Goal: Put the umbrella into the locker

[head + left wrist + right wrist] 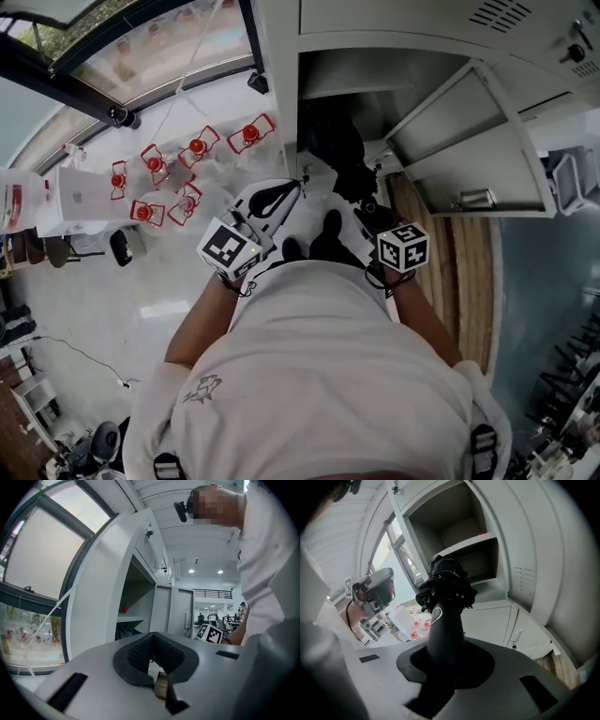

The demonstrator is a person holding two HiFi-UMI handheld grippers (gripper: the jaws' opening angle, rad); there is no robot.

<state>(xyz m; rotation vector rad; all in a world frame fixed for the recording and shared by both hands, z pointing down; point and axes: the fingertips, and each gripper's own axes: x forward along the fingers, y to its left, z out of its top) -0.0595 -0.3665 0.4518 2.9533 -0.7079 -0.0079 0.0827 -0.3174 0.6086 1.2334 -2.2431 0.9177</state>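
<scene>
Only partly visible: umbrella handle [444,630].

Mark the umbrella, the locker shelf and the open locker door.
umbrella [445,584]: right gripper view, folded black canopy.
locker shelf [464,546]: right gripper view, front edge.
locker door [469,169]: head view, inner panel.

Glossy white floor [112,309], dark-framed window [37,564], wooden plank strip [469,281], round ceiling lights [191,571] over a distant office.

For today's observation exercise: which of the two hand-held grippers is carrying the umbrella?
The right hand-held gripper: its jaws are shut on the black umbrella, which points toward the open locker. The left hand-held gripper holds nothing.
</scene>
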